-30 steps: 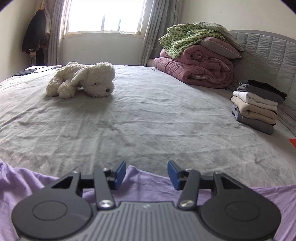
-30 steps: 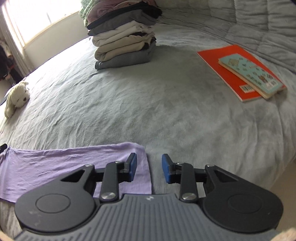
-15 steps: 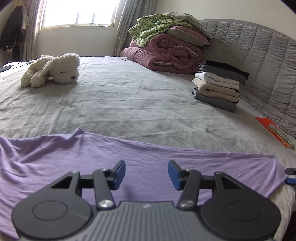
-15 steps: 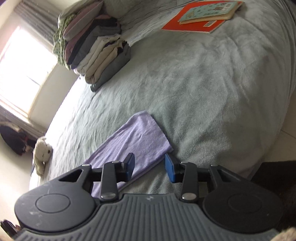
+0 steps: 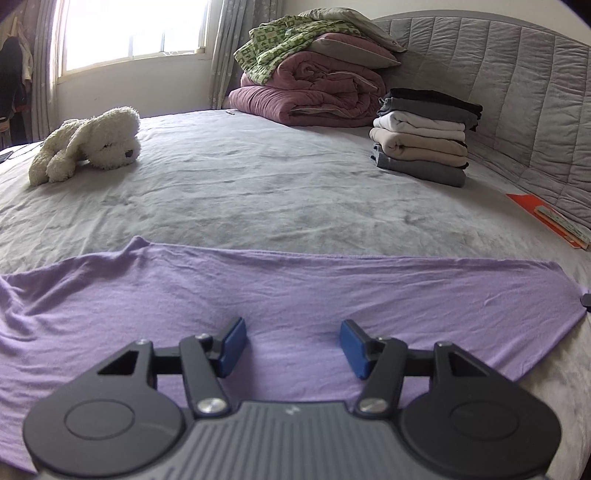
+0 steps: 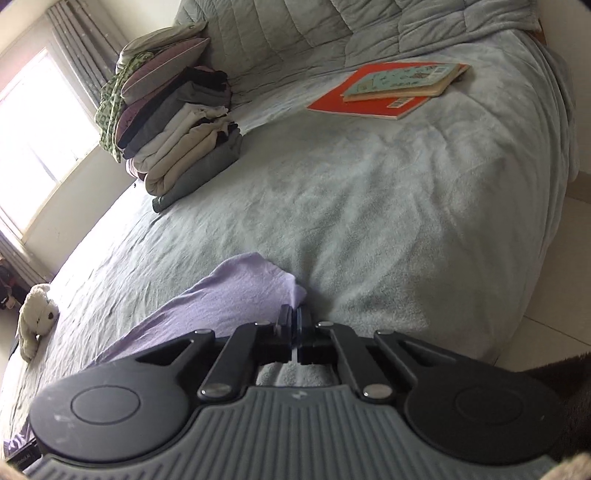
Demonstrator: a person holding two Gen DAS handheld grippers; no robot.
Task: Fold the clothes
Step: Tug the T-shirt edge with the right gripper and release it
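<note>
my left gripper (image 5: 290, 345) is sitting low in the centre of the left wrist view, its blue pads spread wide and still opening, with nothing pinched between them; they are hovering over the purple garment (image 5: 295, 295). that garment is lying flat in a wide band across the lower half of the frame, on the grey bedspread (image 5: 258, 184), its right corner tapering to a point at the right edge.

my right gripper (image 6: 295, 323) is sitting low in the centre of the right wrist view, its jaws closing and nearly pressed together on the corner of the purple garment (image 6: 229, 299). a thin strip of cloth is showing between the pads. from there the fabric is running down toward the lower left of the frame.

further out, a stack of folded clothes (image 5: 424, 144) is resting in the upper right of the left view, near the quilted grey headboard (image 5: 517, 92). behind it, rolled bedding (image 5: 314, 81) is piling up at top centre. a white plush dog (image 5: 88, 142) is lying at the upper left, under a bright window (image 5: 129, 29). in the right view, two books (image 6: 391, 88) are lying stacked at the upper right of the bedspread.
</note>
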